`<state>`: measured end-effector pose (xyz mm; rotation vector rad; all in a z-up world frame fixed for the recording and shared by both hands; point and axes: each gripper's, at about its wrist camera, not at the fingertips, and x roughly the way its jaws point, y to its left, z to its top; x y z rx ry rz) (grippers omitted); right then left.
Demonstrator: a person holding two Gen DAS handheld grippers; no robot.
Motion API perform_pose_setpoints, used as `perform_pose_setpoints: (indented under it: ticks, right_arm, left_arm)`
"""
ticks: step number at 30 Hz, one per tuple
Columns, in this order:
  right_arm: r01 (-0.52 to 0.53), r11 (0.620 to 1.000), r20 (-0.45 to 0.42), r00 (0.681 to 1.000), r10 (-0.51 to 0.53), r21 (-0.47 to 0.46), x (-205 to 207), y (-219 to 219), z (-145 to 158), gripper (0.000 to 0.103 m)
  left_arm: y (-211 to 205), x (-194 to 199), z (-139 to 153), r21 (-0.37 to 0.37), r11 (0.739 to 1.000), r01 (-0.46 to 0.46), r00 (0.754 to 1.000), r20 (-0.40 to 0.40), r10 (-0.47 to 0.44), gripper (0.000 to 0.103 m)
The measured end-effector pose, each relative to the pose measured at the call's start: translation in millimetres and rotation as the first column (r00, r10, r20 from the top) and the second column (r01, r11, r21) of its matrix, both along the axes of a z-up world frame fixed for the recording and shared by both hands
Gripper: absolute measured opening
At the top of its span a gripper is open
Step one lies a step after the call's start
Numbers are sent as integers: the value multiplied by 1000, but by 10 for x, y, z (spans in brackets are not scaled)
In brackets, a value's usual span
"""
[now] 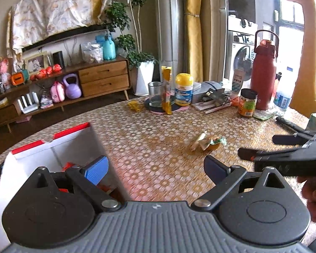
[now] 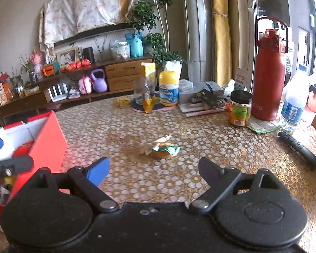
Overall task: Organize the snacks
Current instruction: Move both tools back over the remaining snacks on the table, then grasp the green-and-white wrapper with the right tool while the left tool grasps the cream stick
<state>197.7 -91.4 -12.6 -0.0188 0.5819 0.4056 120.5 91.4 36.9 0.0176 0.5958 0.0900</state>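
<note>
Ahead of my right gripper [image 2: 153,169], wide open and empty like my left gripper [image 1: 155,168], one blurred jelly cup [image 2: 162,148] lies beside the half-cropped box [image 2: 46,145].

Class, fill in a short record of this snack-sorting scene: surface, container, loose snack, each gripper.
surface: patterned table
container: red and white box at the table's left, snacks inside
loose snack: small jelly cup with a green lid, alone mid-table, in front of the right gripper
left gripper: open, empty, beside the box
right gripper: open, empty, short of the cup
</note>
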Motion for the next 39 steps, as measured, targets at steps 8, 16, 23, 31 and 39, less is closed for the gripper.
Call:
perform_pose_setpoints:
  ticks: [8, 16, 23, 31, 39]
  right_arm:
    - [-18, 999, -18, 1000, 17, -35, 305, -39, -153, 91]
    - [-46, 998, -28, 999, 45, -53, 549, 6, -261, 91]
    - [-80, 994, -40, 996, 78, -68, 753, 110, -377, 91]
    - [-126, 987, -56, 991, 121, -103, 1087, 281, -508, 89]
    - [-160, 977, -72, 986, 152, -140, 1256, 439, -650, 87]
  left_arm:
    - [-194, 481, 15, -9, 998, 62, 997, -33, -63, 98]
    - [-189, 930, -93, -79, 994, 70, 989, -123, -79, 98]
    - [-148, 1328, -184, -115, 992, 47, 977, -201, -70, 98]
    - [-99, 1629, -313, -120, 992, 35, 968, -241, -63, 98]
    - [-22, 1706, -386, -120, 993, 17, 966, -254, -47, 98]
